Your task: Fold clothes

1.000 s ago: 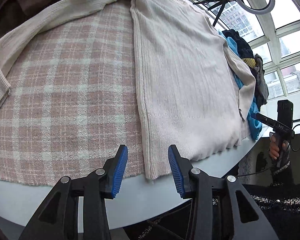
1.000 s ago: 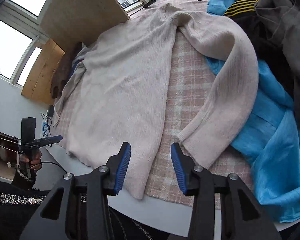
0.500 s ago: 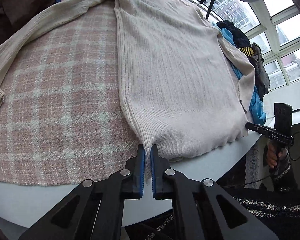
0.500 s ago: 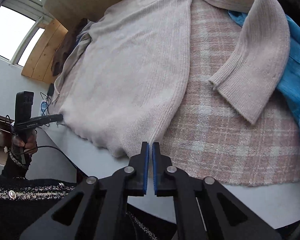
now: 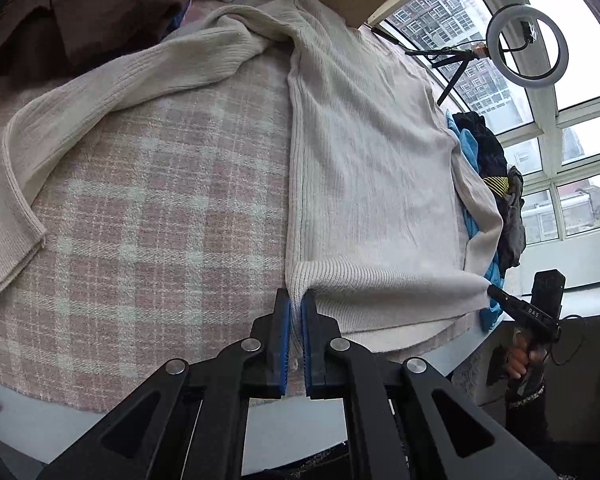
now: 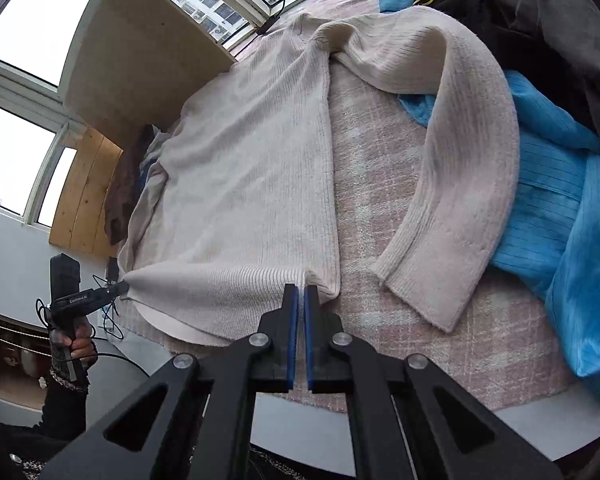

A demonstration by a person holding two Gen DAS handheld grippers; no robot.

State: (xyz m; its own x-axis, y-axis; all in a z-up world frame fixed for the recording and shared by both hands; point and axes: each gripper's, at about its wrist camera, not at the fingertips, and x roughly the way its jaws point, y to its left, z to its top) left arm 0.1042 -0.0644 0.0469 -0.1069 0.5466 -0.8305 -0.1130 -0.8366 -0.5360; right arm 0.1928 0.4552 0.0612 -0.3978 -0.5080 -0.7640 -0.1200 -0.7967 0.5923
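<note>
At the near edge of the surface (image 5: 40, 424), on a pink plaid cloth (image 5: 148, 240), lies a cream knit sweater (image 5: 364, 168), spread flat with its hem toward the person and its collar toward the far edge. One sleeve (image 5: 100, 92) bends out over the plaid toward the left; the other sleeve (image 6: 472, 168) arcs toward the right edge, part of it lying on a blue garment (image 6: 548, 208) in a pile of dark clothes (image 6: 540, 20). The left claw (image 5: 295, 308) is pressed together on the hem's left corner, and the right claw (image 6: 301, 300) pinches the hem's right corner; the ribbed band between them is lifted and pulled fairly taut off the cloth. The knit looks soft, limp and light, with some stretch, so I'd judge it will sag in the middle and drag its sleeves if carried up by the corners alone. The ribbed hem seems the firmest place to hold; the thin side seams would likely slip or pucker.
</note>
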